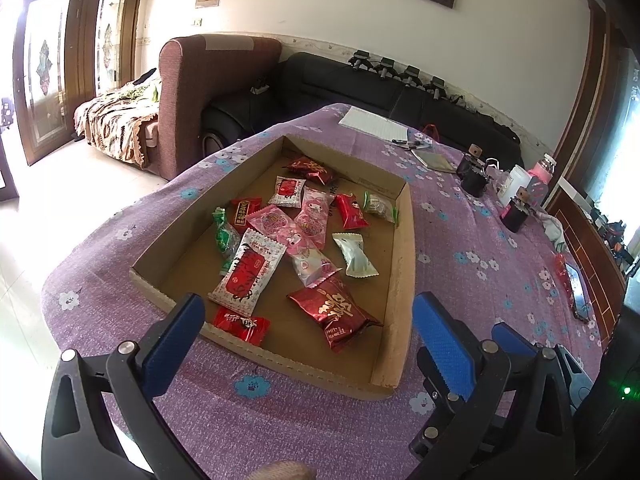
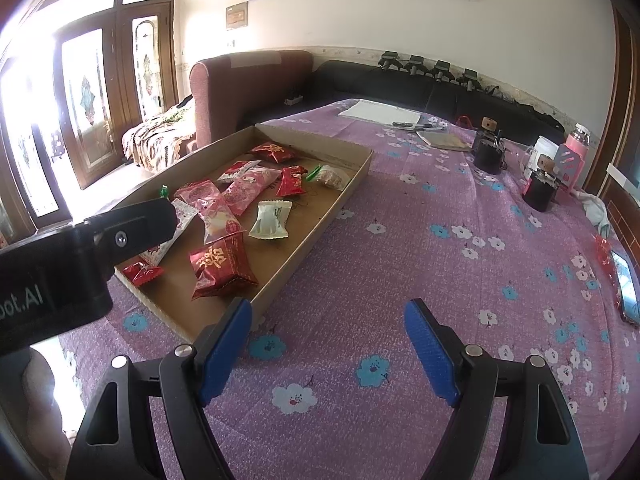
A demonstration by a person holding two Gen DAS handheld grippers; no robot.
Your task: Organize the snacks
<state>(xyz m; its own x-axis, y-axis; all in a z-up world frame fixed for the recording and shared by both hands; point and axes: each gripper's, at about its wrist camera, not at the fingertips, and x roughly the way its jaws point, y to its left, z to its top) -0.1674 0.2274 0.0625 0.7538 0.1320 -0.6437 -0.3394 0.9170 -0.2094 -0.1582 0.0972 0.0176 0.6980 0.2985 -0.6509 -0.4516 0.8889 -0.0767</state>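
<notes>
The left wrist view looks down from close above the cardboard tray. The right wrist view looks from its right side, over the purple tablecloth. Both share the tray, the sofas.

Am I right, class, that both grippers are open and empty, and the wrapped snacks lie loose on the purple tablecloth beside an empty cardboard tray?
Not quite. The left gripper and right gripper are open and empty, but the snacks lie inside the cardboard tray, which sits on the purple tablecloth. The left wrist view shows it.
</notes>
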